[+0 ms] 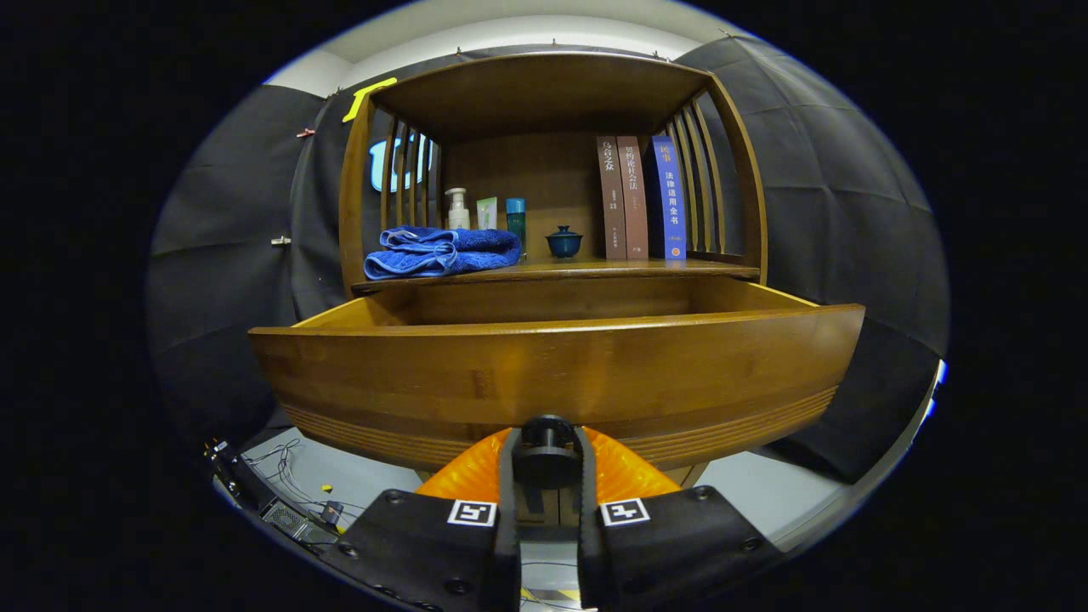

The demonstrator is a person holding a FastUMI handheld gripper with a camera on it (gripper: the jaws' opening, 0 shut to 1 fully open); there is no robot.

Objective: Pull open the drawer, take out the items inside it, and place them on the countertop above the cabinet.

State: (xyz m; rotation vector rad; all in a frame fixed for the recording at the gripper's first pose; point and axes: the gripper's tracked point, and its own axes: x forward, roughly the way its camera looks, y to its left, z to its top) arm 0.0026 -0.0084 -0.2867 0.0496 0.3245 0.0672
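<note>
**Drawer drawn out, knob in my grip**

Drawer (557,374) stands pulled well out of the cabinet (544,93), its curved wooden front just ahead of my fingers, at twelve o'clock from them. My gripper (546,463) is pinching the dark round knob (545,446) at the lower middle of that front; both fingers press on its sides. From this low angle I see only the far inner wall and the side rails, so I cannot tell what lies inside.

I judge the drawer to be stiff, solid wood and fairly heavy, sliding straight on its runners; the knob is small, hard and probably smooth, so a firm squeeze square across it is the right hold. The contents are unknown to me, so I would come over the front edge gently.

Above the drawer, the worktop (595,270) carries a folded blue towel (442,252) at eleven o'clock, a small lidded cup (563,242) at twelve, and upright books (642,197) at one.

My hand holds the gripper level and low, pointing straight at the drawer front, roughly centred on it.
</note>
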